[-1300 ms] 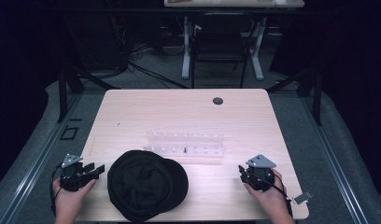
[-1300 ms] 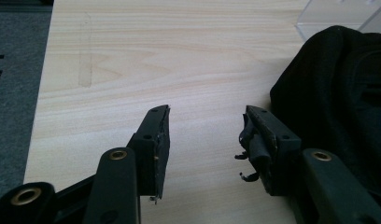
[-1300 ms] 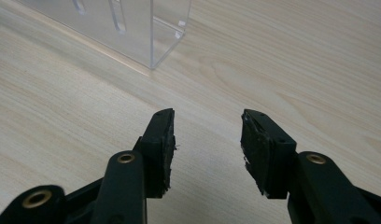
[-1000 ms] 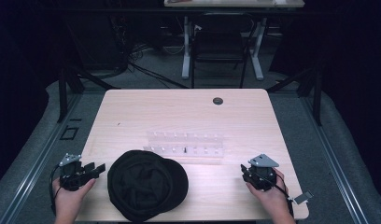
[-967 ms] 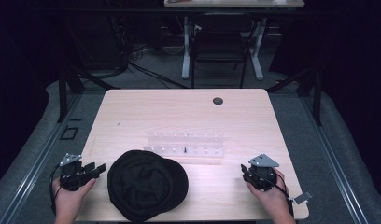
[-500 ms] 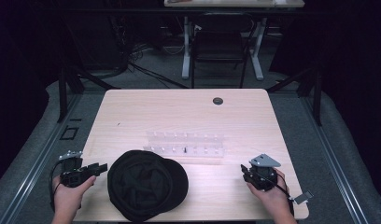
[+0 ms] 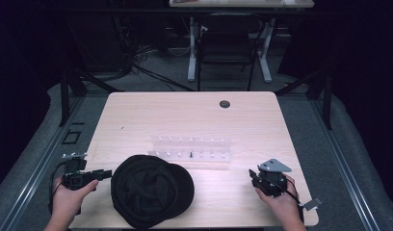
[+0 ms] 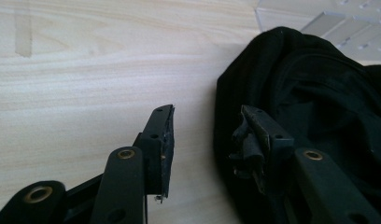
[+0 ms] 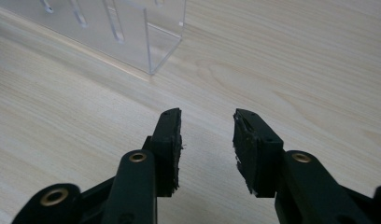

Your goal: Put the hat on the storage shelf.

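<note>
High view: a black cap [image 7: 151, 190] lies on the near part of the worktop [image 7: 185, 120], between the two hands. The left hand-held gripper [image 7: 102, 174] sits just beside the cap's left edge and points at it from the side. The right hand-held gripper [image 7: 255, 177] is well apart from the cap, on the other side, so the left one is much nearer.

From the left gripper view, the left hand-held gripper [image 8: 205, 135] has its jaws apart, and they have just been closing a little. One jaw is over bare wood and the other is in front of the cap's [image 8: 319, 107] dark edge. The pads do not press on the cloth.

Seen in the right gripper view, the right hand-held gripper [image 9: 207, 135] is also open with nothing between its jaws, which have just been closing too. A clear plastic rack [image 9: 114, 32] stands a bit ahead of it.

The cap is soft, black and crumpled, with folds across its round top. Its brim pokes out to the right, so it lies long from left to right.
</note>
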`<action>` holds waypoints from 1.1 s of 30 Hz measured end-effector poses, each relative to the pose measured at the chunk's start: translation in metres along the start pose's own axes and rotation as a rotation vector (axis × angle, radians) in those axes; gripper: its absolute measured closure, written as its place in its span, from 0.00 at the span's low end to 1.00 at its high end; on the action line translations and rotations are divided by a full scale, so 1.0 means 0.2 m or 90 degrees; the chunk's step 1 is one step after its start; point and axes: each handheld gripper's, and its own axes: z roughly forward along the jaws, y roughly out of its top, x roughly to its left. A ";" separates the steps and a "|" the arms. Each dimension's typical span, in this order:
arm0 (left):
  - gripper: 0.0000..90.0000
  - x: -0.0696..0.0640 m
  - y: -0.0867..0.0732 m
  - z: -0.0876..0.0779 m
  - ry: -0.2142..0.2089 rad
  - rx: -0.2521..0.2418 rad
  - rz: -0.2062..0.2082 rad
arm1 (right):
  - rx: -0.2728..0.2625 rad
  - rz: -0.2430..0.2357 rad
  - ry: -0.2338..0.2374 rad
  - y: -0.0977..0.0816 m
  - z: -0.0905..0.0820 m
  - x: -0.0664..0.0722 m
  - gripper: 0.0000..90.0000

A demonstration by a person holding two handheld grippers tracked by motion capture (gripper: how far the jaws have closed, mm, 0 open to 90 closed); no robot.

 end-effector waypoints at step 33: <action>0.63 -0.10 0.10 0.00 0.014 0.125 0.006 | 0.005 0.004 0.011 0.00 0.00 0.00 0.69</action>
